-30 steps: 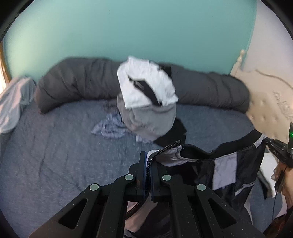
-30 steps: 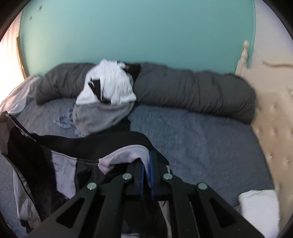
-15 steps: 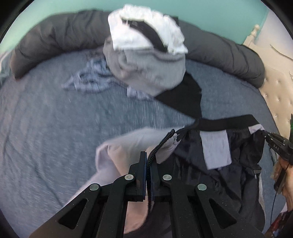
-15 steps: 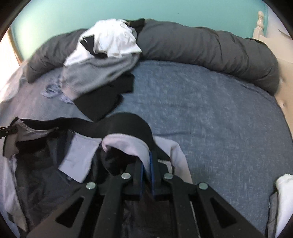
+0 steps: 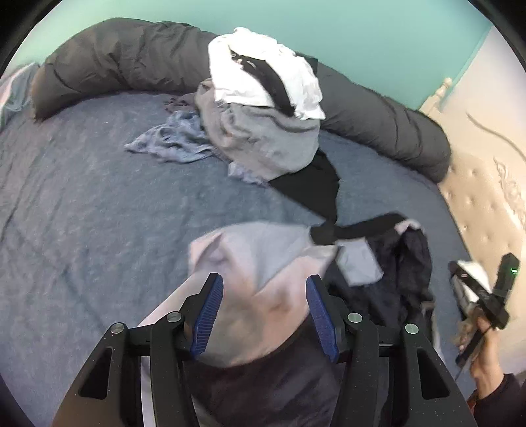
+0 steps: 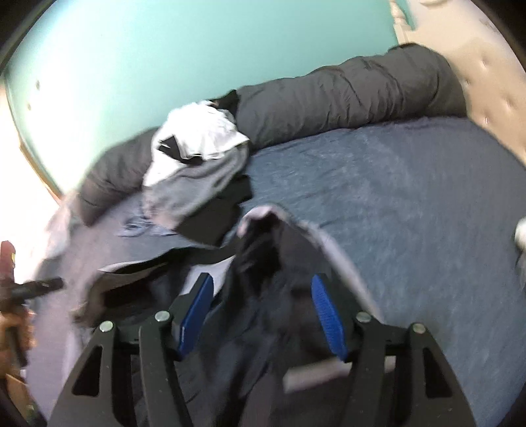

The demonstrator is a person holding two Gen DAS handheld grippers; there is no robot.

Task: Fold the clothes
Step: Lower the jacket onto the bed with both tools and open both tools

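Garment: black-and-pale-lilac garment with a black band along its far edge, lying crumpled on the blue bedspread, near side of the bed.
Writing: a pale patch shows on the dark cloth; no brand or words readable.
Lie of it: bunched and partly blurred; its black band runs across the bed between the two grippers.
Left gripper: jaws opening, blue pads apart, pale cloth between them, not pinched.
Right gripper: jaws opening, dark cloth between, not pressed.
Beyond: pile of clothes, white on grey, against a rolled dark grey duvet; teal wall.
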